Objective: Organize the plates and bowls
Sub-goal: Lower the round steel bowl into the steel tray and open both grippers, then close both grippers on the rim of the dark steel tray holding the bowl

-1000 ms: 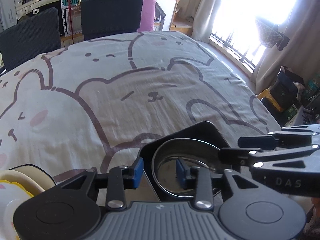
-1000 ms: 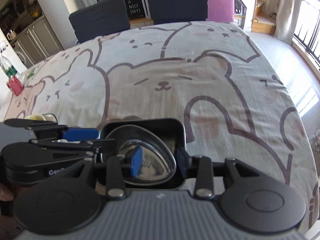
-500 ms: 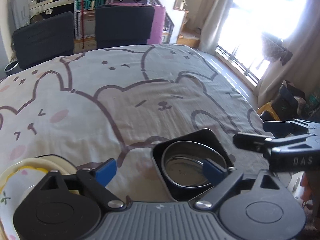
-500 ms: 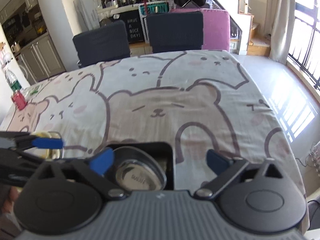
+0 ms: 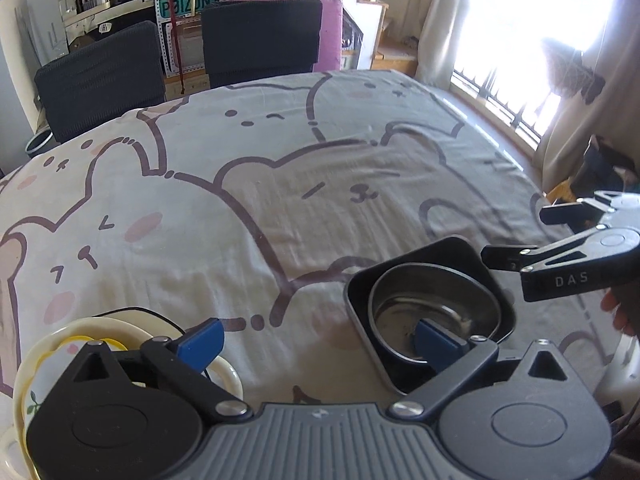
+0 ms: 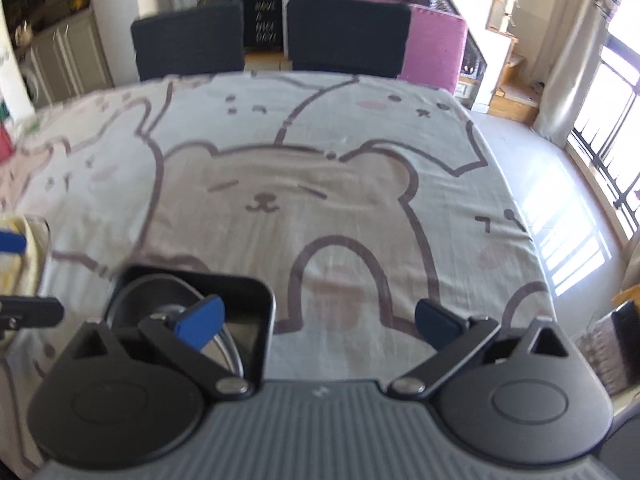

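Your left gripper point(image 5: 316, 340) has just opened wide; nothing sits between its blue pads. Your right gripper point(image 6: 318, 322) likewise has just spread fully and is empty.

The steel bowl point(image 5: 434, 314) is nested inside the black square dish point(image 5: 460, 252), near the table's front edge on the bear-print tablecloth point(image 5: 280, 184). To the left, cream and yellow plates point(image 5: 100, 328) lie stacked under your left gripper.

Handling, as a judgement: the steel bowl looks light, rigid and slick, so pinch its thin rim squarely. The black dish looks stiff; take a side wall. The plates look ceramic and breakable; grip an exposed edge and set them down gently.
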Demonstrator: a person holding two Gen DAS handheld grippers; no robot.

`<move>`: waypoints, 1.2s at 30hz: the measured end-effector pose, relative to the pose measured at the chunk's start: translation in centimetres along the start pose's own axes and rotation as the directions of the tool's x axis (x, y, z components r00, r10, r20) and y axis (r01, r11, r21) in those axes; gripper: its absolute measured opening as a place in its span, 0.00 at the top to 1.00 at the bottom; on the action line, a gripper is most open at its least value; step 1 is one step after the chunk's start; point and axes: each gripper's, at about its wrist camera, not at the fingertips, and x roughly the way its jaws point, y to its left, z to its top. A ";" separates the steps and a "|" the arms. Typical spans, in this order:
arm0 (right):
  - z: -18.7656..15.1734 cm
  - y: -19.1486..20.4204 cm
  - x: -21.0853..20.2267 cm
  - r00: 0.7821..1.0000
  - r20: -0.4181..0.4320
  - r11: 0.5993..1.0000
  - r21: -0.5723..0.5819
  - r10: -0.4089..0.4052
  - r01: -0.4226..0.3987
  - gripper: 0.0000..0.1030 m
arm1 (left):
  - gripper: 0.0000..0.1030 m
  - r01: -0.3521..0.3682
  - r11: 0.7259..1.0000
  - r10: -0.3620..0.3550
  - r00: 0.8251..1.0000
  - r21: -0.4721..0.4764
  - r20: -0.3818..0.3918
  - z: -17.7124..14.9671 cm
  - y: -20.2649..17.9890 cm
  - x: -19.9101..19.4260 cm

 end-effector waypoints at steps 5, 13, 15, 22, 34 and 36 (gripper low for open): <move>0.2 0.3 1.8 0.996 -0.080 0.999 -0.022 -0.029 0.028 0.06 | 0.02 -0.021 0.998 0.023 0.999 0.063 -0.035 -0.2 -0.4 0.9; -0.2 -0.3 2.6 0.992 -0.117 0.998 -0.003 -0.058 0.058 0.10 | 0.04 -0.050 0.986 0.062 0.995 0.159 -0.075 -0.9 -1.4 2.0; -0.2 -0.4 2.6 0.991 -0.117 0.998 -0.007 -0.059 0.058 0.10 | 0.04 -0.038 0.986 0.051 0.996 0.162 -0.079 -0.9 -1.5 2.0; -0.1 -0.3 2.6 0.991 -0.120 0.998 -0.004 -0.060 0.060 0.10 | 0.04 -0.052 0.975 0.068 0.995 0.215 -0.068 -1.0 -2.5 2.2; -0.2 -0.1 2.7 0.988 -0.153 1.000 0.001 -0.012 0.012 0.26 | 0.12 -0.092 0.968 0.108 0.993 0.235 -0.055 -0.5 -2.6 3.5; -0.2 -0.1 2.6 0.987 -0.160 1.000 0.014 0.016 -0.014 0.34 | 0.18 -0.066 0.976 0.082 0.994 0.207 -0.068 -0.4 -2.4 3.5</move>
